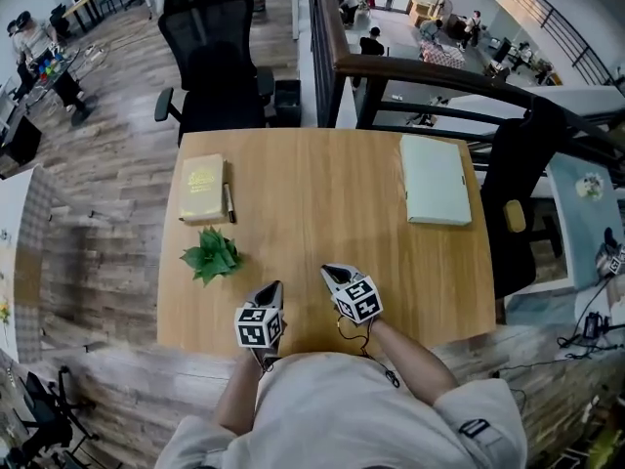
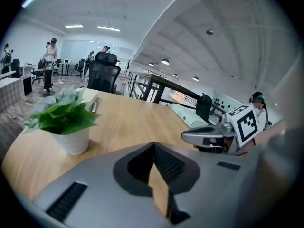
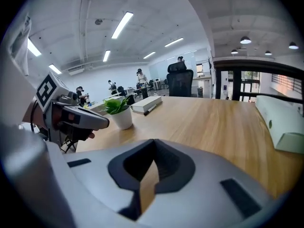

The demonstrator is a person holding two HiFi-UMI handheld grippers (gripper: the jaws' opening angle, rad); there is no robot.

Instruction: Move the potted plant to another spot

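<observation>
The potted plant [image 1: 212, 255], green leaves in a small white pot [image 2: 71, 139], stands on the wooden table [image 1: 312, 203] near its left front. It also shows in the right gripper view, as the plant [image 3: 118, 109] at the left. My left gripper [image 1: 276, 286] hovers to the right of the plant, near the front edge, jaws together and empty [image 2: 154, 145]. My right gripper [image 1: 327, 270] is beside it, further right, also shut on nothing [image 3: 153, 141]. Neither gripper touches the plant.
A tan book [image 1: 202, 188] with a pen [image 1: 229, 201] beside it lies behind the plant. A pale green flat box [image 1: 435, 179] lies at the table's back right. A black office chair [image 1: 215, 57] stands behind the table, with a dark railing [image 1: 439, 71] to its right.
</observation>
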